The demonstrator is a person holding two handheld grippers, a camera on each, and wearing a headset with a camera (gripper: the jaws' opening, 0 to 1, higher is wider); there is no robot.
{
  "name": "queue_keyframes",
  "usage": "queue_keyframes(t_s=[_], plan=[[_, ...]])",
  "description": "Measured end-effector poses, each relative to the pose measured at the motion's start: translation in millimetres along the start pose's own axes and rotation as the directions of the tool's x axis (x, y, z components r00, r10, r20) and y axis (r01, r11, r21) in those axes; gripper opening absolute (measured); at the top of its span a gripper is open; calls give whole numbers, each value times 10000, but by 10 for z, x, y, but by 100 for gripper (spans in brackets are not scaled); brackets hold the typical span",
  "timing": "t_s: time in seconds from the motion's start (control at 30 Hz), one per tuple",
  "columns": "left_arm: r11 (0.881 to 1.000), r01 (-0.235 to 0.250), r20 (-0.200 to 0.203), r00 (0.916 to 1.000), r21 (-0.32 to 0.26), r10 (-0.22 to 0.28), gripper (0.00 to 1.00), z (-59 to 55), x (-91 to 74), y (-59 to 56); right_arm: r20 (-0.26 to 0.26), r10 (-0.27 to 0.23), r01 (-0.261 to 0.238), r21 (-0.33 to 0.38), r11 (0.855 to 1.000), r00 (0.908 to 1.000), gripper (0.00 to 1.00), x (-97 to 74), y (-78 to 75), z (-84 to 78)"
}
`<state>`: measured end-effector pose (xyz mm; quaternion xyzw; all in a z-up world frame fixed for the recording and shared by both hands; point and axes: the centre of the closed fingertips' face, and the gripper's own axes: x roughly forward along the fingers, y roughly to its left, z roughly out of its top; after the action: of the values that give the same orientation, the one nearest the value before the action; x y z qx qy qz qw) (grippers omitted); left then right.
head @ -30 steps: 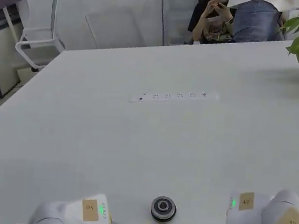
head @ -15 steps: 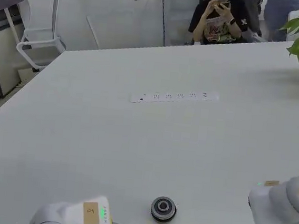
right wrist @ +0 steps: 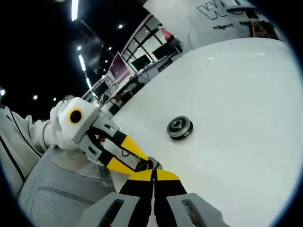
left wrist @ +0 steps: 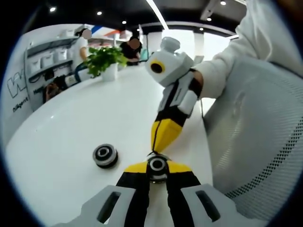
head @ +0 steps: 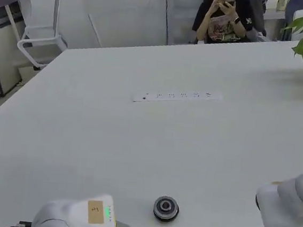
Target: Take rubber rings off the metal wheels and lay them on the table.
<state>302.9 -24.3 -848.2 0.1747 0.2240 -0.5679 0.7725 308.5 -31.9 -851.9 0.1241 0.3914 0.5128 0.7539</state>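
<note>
A wheel (head: 165, 209) lies on the table (head: 138, 139), power strip (head: 177, 97) behind it.

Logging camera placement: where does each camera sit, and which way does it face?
Left gripper view: on the left gripper, looking along its jaws, shut on a held wheel; the right gripper and a sleeve show at the right.
Right gripper view: on the right gripper, jaws together, facing the left gripper at left.
Head view: on the head, looking forward and down over the table; both gripper bodies at the bottom.
Shared: all three show the loose wheel.
</note>
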Motion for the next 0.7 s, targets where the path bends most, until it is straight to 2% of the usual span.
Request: queue_keyframes(t_s=[0.27, 0.7], plan=[[10000, 9, -59, 10000, 53, -8, 12, -3, 3, 3, -3, 147, -147, -143, 9998, 9999, 0, 10, 51, 24], [10000, 7, -77, 10000, 73, -7, 12, -2, 4, 5, 100, 484, -484, 12, 9988, 9988, 0, 31, 114, 34]])
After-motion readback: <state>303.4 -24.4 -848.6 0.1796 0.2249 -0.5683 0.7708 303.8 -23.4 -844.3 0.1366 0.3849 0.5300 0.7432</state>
